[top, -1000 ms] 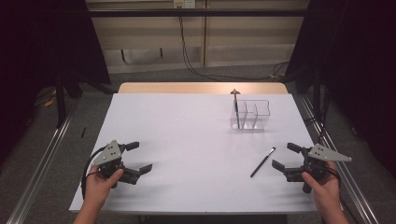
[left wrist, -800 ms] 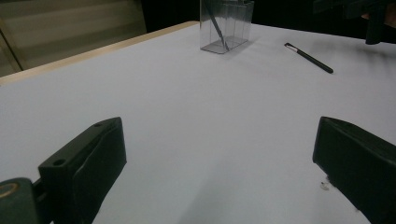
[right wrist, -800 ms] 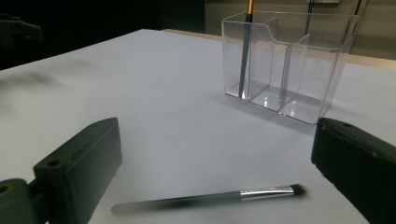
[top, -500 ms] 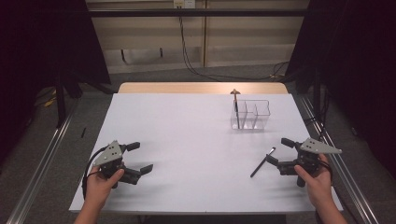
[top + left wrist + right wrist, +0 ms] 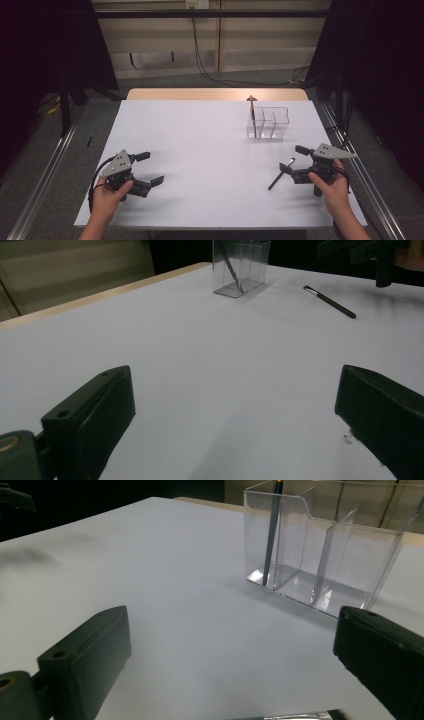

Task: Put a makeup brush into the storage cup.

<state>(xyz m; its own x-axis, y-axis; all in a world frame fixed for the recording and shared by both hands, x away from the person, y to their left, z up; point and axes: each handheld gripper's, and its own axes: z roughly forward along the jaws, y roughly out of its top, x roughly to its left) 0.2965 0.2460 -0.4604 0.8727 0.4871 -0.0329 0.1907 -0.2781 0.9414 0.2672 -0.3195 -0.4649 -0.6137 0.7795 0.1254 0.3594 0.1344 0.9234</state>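
Now | your right gripper [image 5: 295, 160] gaped wide, empty | slim black pen [image 5: 280, 174] lay just below its jaws, long axis crossing them | left gripper [image 5: 149, 168] open, empty, well apart.

A white table top [image 5: 200, 150] is edged at its far side by a wooden strip [image 5: 215, 94]. Grey floor [image 5: 45, 165] is seen around it, black curtains [image 5: 45, 45] at both sides, and cables [image 5: 210, 70] hung down the pale back wall [image 5: 150, 45].
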